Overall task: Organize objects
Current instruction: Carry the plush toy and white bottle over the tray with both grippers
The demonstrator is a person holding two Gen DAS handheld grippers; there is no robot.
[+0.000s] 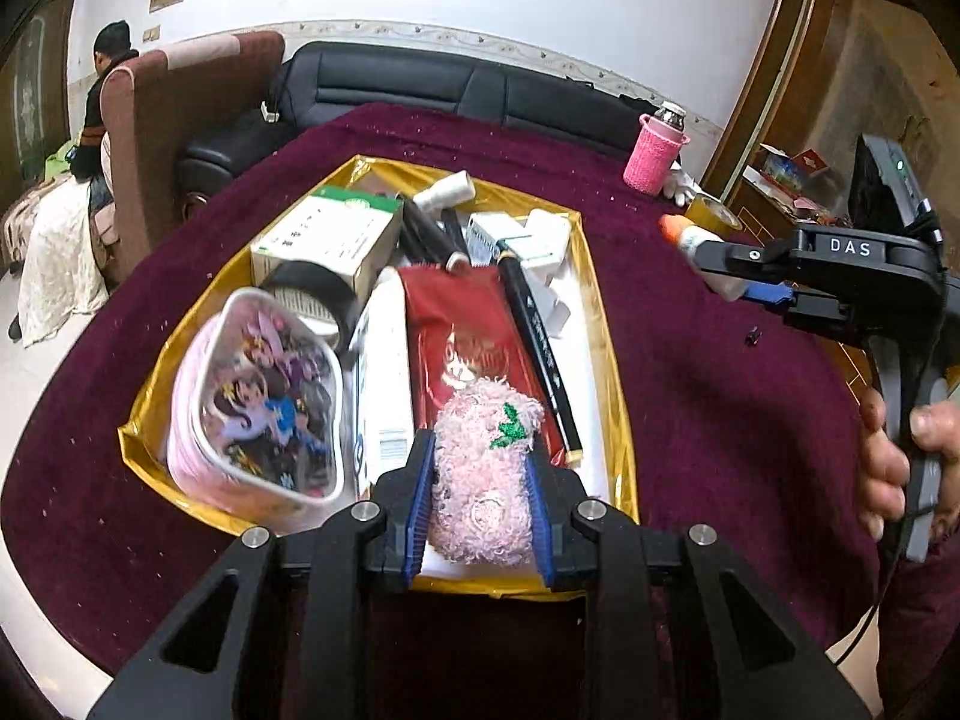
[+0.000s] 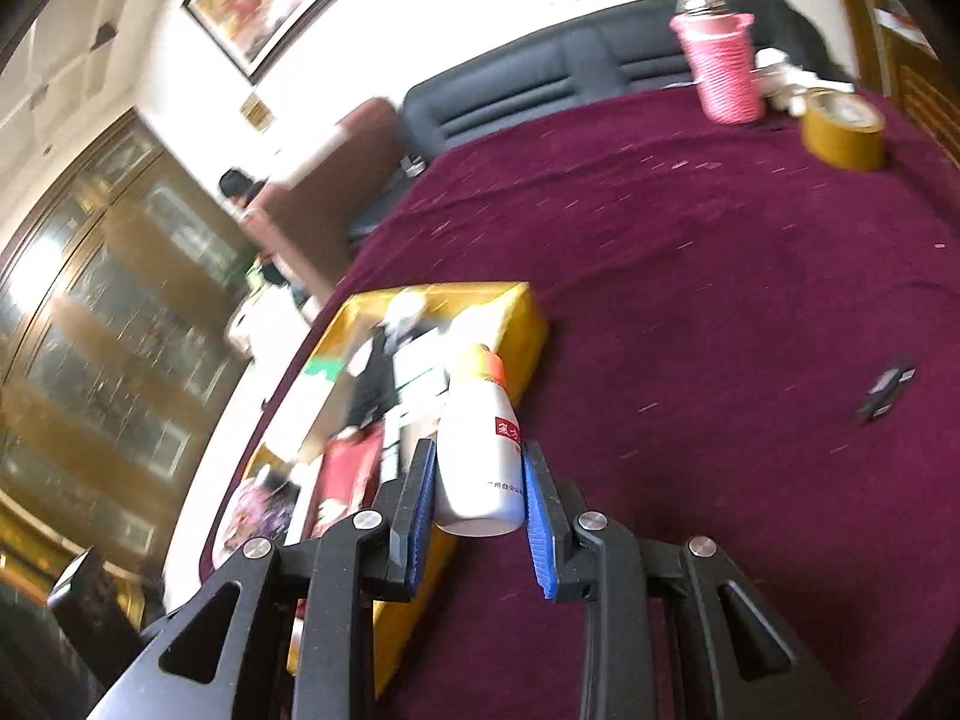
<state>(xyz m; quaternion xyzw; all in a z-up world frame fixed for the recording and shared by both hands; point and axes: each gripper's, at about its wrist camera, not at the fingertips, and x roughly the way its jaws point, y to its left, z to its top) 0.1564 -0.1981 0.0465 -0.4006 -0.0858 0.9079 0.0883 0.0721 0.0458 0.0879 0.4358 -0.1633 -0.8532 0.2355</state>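
Note:
My left gripper [image 1: 483,450] is shut on a fluffy pink yarn ball [image 1: 485,468] with a green glitter mark, held over the near end of the gold box [image 1: 606,324]. The box holds a cartoon pencil case [image 1: 264,402], a red pouch [image 1: 468,348], a black pen [image 1: 540,342], a white carton [image 1: 330,240] and other items. My right gripper [image 2: 477,456] is shut on a white bottle [image 2: 480,456] with an orange cap, above the maroon cloth beside the gold box [image 2: 522,336]. In the left wrist view that right gripper [image 1: 729,273] is at the right with the bottle [image 1: 696,240].
A pink knitted bottle sleeve [image 1: 654,156] and a yellow tape roll [image 2: 843,129] stand at the table's far right. A small dark clip [image 2: 888,387] lies on the maroon cloth [image 2: 720,276]. A black sofa [image 1: 420,84] and a person [image 1: 108,78] in an armchair are behind.

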